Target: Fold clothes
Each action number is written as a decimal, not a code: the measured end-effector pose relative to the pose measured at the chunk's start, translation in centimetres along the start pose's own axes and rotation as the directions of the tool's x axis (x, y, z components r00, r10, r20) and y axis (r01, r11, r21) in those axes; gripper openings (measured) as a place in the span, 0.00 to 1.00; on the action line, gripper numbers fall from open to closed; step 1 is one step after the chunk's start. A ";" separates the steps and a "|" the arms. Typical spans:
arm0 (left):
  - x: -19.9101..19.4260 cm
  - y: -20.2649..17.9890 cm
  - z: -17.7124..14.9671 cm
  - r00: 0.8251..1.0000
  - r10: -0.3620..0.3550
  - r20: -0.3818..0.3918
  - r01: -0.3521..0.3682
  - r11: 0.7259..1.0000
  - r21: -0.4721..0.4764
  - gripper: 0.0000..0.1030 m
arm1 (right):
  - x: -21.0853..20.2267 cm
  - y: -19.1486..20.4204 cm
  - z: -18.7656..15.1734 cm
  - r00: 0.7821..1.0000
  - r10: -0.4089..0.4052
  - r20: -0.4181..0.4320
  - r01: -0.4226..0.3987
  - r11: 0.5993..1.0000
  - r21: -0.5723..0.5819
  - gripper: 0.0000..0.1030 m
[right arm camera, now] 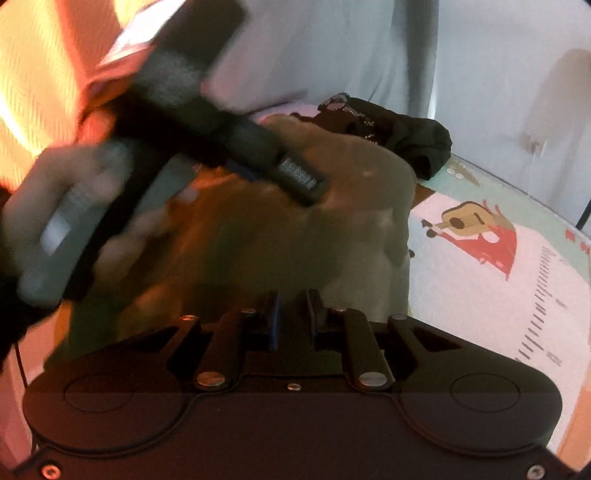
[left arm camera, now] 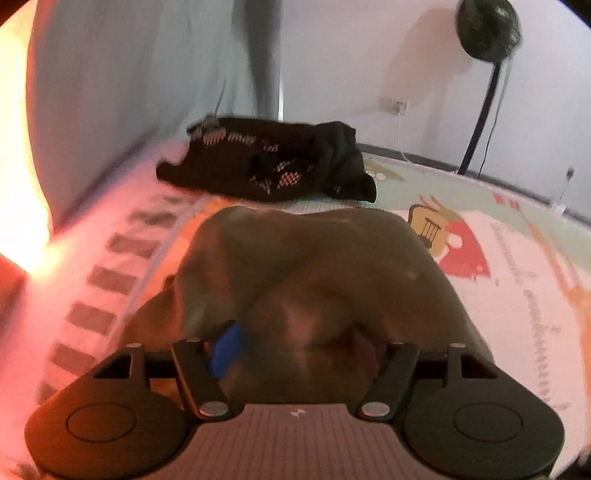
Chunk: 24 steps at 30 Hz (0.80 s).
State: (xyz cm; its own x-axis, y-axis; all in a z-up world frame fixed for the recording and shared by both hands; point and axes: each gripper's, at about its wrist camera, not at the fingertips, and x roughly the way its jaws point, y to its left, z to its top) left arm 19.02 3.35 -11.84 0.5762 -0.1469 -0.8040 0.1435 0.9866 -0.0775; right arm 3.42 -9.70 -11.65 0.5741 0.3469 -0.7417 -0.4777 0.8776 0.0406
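An olive-brown garment point(left arm camera: 314, 266) lies bunched on the printed play mat point(left arm camera: 509, 266), right in front of my left gripper point(left arm camera: 295, 347). Its jaws stand wide apart, open, the blue pad point(left arm camera: 225, 350) at the left and cloth heaped between and over the tips. In the right wrist view the same garment point(right arm camera: 332, 229) fills the middle. My right gripper point(right arm camera: 291, 306) is shut on a fold of it, fingers close together. The left tool's dark body point(right arm camera: 207, 110), held in a blurred hand point(right arm camera: 74, 210), slants down onto the cloth from the upper left.
A black garment with a light pattern point(left arm camera: 266, 162) lies at the mat's far side, also visible in the right wrist view point(right arm camera: 399, 133). A pale curtain point(left arm camera: 129, 92) hangs behind it. A standing fan point(left arm camera: 484, 33) and wall socket point(left arm camera: 399, 107) are at the back right.
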 end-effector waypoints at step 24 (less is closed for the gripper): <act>-5.0 4.4 2.6 0.993 0.092 0.068 -0.082 0.986 -0.142 0.42 | -6.3 2.7 -6.2 0.992 0.094 -0.085 -0.086 0.991 0.103 0.14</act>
State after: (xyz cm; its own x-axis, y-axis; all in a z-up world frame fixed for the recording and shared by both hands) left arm 18.84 8.20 -6.58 0.6406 -0.0600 -0.7655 -0.0200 0.9953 -0.0947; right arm -5.62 -11.60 -11.00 0.4681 0.3989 -0.7885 -0.4543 0.8740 0.1725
